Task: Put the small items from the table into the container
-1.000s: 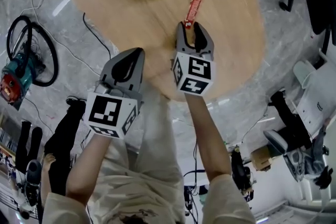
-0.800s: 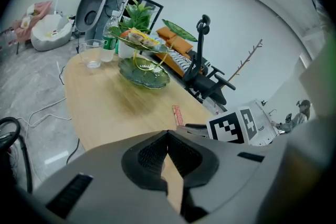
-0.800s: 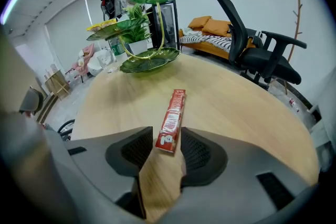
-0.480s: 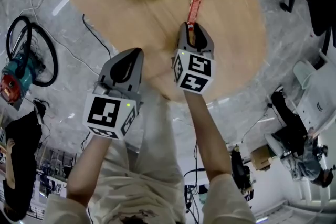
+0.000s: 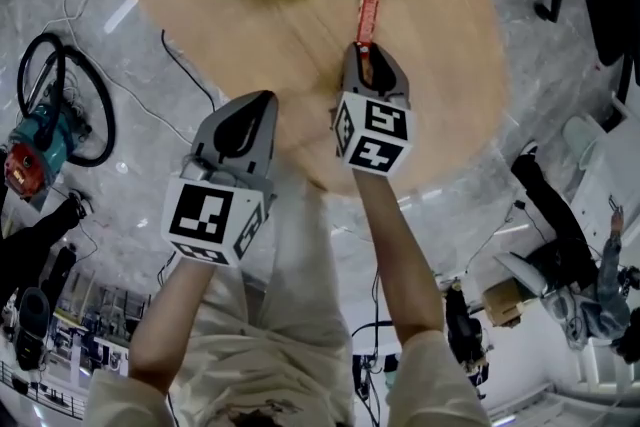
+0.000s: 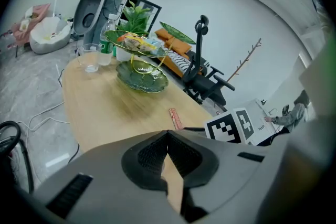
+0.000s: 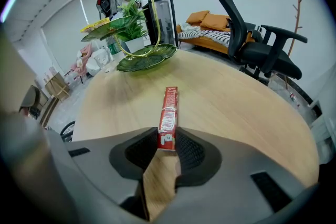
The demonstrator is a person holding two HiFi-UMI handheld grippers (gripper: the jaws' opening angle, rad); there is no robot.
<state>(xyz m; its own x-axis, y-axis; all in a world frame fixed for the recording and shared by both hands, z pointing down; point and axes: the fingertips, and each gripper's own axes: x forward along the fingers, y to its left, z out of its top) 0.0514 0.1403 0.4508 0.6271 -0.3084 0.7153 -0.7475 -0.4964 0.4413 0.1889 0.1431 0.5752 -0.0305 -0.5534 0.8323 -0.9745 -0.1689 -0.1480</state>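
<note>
Pale marble floor and trailing cables surround a round wooden table (image 5: 280, 45). A red snack packet (image 7: 168, 115) lies flat on it, well apart from the green leaf-shaped tiered stand (image 7: 148, 64) at the far side.

The right gripper (image 7: 167, 150) is closing on the packet's near end. Its pads appear to sit against both long edges, but only the last bit of the packet is between them. The left gripper (image 6: 167, 136) hovers at the table's near edge, jaws together at the tips and empty.

The main risk is the short bite. With so little packet caught, the long free end could droop or swing on the lift and slip out. A slick wrapper might also squirt forward as the jaws tighten, or the tips might scrape the wood.

The stand's middle dish (image 6: 137, 45) holds yellow and orange packets. The lowest dish (image 6: 142, 78) looks bare, and I cannot see into the top one.
</note>
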